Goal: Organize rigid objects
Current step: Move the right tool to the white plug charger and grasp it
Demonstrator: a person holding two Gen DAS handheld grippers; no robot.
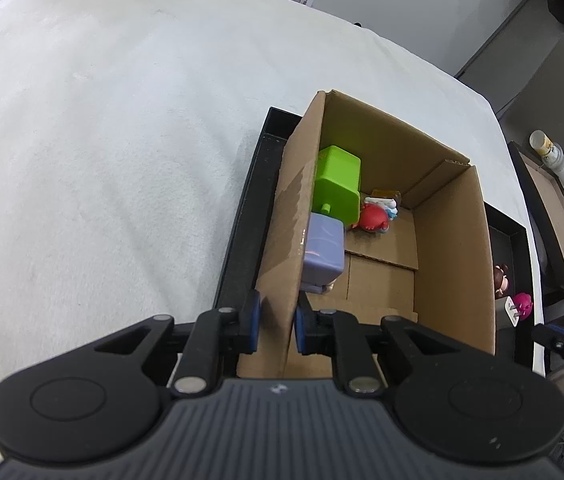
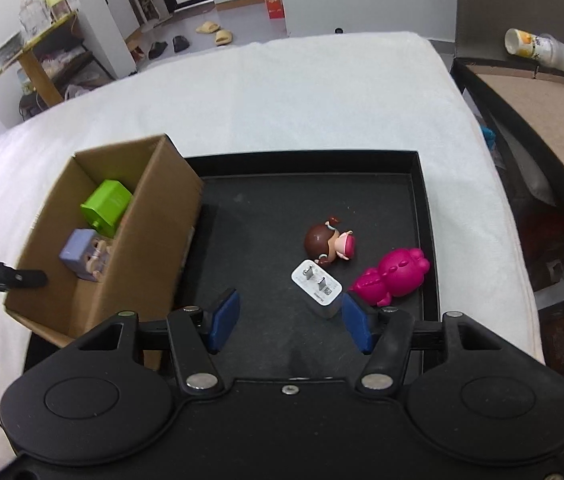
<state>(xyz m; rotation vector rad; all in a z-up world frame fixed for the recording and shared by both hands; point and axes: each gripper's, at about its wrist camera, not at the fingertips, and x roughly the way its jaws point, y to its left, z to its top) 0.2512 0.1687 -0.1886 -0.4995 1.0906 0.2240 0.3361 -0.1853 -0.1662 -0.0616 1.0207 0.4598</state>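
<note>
My left gripper [image 1: 276, 326] is shut on the near left wall of an open cardboard box [image 1: 453, 248], one pad on each side of the wall. Inside the box lie a green block [image 1: 337, 188], a lilac block [image 1: 323, 250] and a small red figure [image 1: 371, 218]. The box stands at the left end of a black tray [image 2: 266, 208]. My right gripper [image 2: 289, 326] hangs open low over the tray with nothing between its pads. A white plug charger [image 2: 317, 286] lies just ahead of its right finger, with a brown-haired doll [image 2: 327, 242] and a magenta toy [image 2: 393, 276] beside it.
The tray sits on a white cloth-covered table [image 2: 282, 92]. Off the table's right edge stand a second black tray lined with cardboard [image 2: 541, 120] and a stack of paper cups [image 2: 529, 46]. Shelves and slippers are on the floor far behind.
</note>
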